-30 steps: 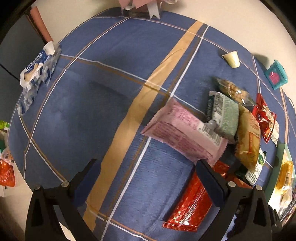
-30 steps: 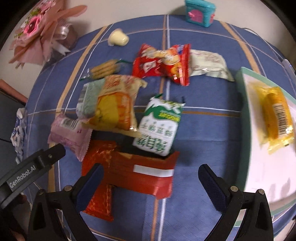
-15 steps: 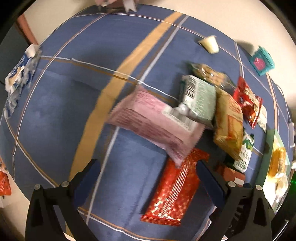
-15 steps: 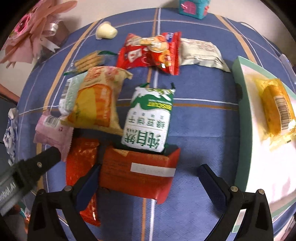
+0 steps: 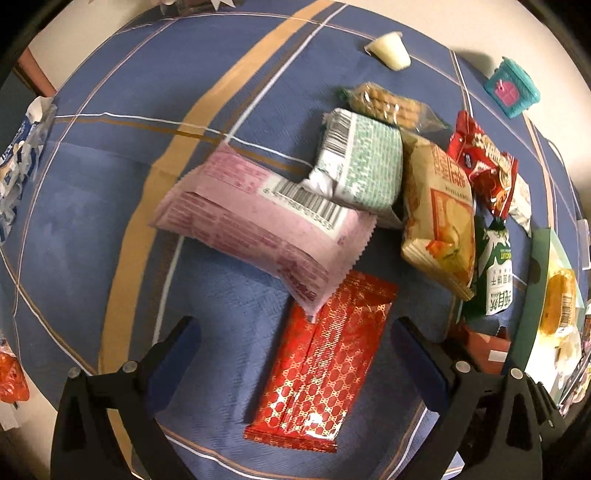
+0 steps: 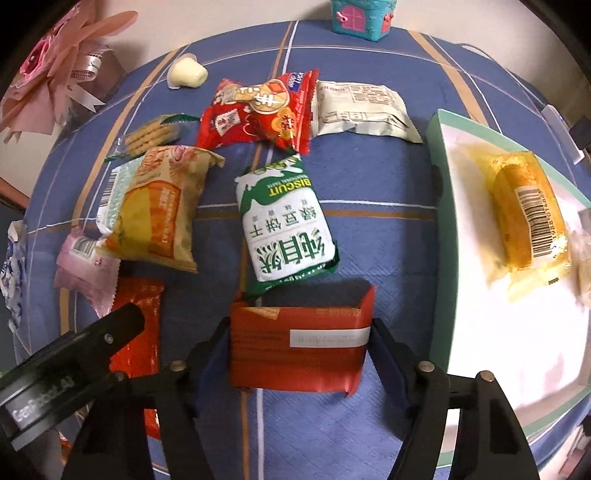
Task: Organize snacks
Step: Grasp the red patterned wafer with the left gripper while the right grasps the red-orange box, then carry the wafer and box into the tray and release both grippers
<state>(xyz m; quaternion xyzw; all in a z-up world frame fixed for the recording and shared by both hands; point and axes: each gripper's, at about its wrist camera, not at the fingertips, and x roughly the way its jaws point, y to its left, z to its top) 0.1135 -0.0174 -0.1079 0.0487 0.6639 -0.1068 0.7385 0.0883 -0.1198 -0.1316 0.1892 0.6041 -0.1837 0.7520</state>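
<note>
My right gripper has its fingers against both ends of a red box on the blue cloth; a green biscuit pack leans on the box's far edge. My left gripper is open over a red patterned packet, with a pink packet lying just beyond. Several more snack packs lie in a heap: an orange one, a red one, a white one. A yellow cake pack lies in the green-rimmed tray at right.
A teal toy house and a small jelly cup stand at the table's far edge. A pink flower bouquet is at far left. A blue-white wrapper lies at the left edge. The left gripper's body sits close beside my right gripper.
My right gripper has moved forward and closed onto the red box. My left gripper has moved right and forward, so the red patterned packet now lies between its fingers.
</note>
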